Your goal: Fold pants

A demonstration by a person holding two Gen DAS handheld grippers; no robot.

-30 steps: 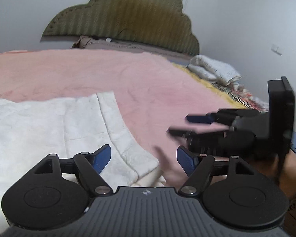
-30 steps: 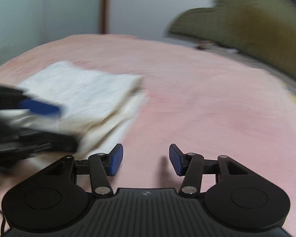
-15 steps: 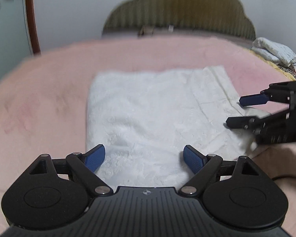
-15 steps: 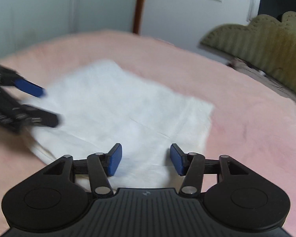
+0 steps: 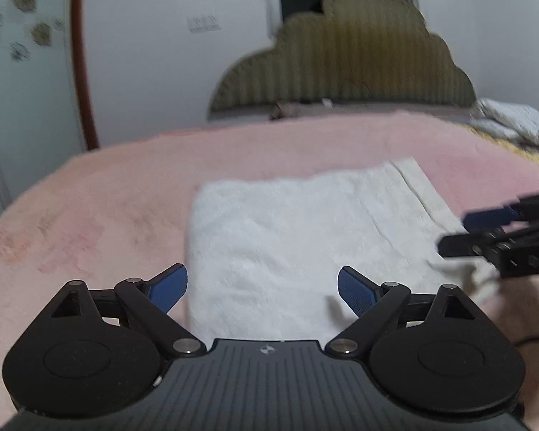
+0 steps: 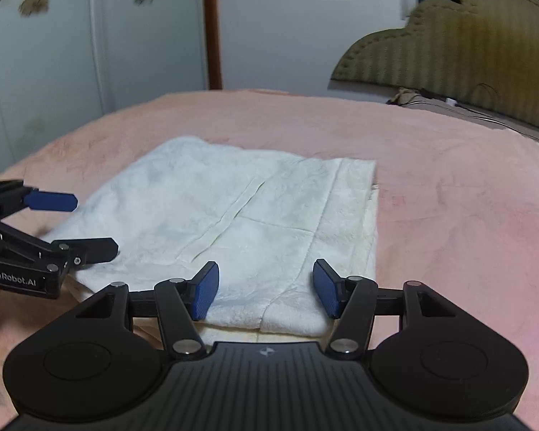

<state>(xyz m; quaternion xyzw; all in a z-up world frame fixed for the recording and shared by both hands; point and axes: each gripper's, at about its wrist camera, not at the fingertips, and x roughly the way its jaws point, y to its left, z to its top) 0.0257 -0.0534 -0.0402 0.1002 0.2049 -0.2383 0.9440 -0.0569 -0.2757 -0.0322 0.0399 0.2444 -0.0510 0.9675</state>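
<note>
White fleecy pants (image 5: 305, 237) lie folded into a flat rectangle on the pink blanket; they also show in the right wrist view (image 6: 240, 222). My left gripper (image 5: 262, 292) is open and empty, just over the near edge of the pants. It shows at the left of the right wrist view (image 6: 86, 222), open beside the pants' left corner. My right gripper (image 6: 266, 289) is open and empty over the near right edge of the pants. It shows at the right of the left wrist view (image 5: 456, 231), open above the pants' right corner.
The pink blanket (image 5: 107, 197) covers the bed. An olive scalloped headboard (image 5: 352, 61) stands at the back. Crumpled white and patterned bedding (image 5: 510, 122) lies at the far right. A wardrobe door (image 6: 54, 54) and a brown door frame (image 6: 212, 25) stand beyond the bed.
Both grippers have swung round from the bed's right side to face the folded pants and moved closer over its near edge. Both stayed open and empty.
</note>
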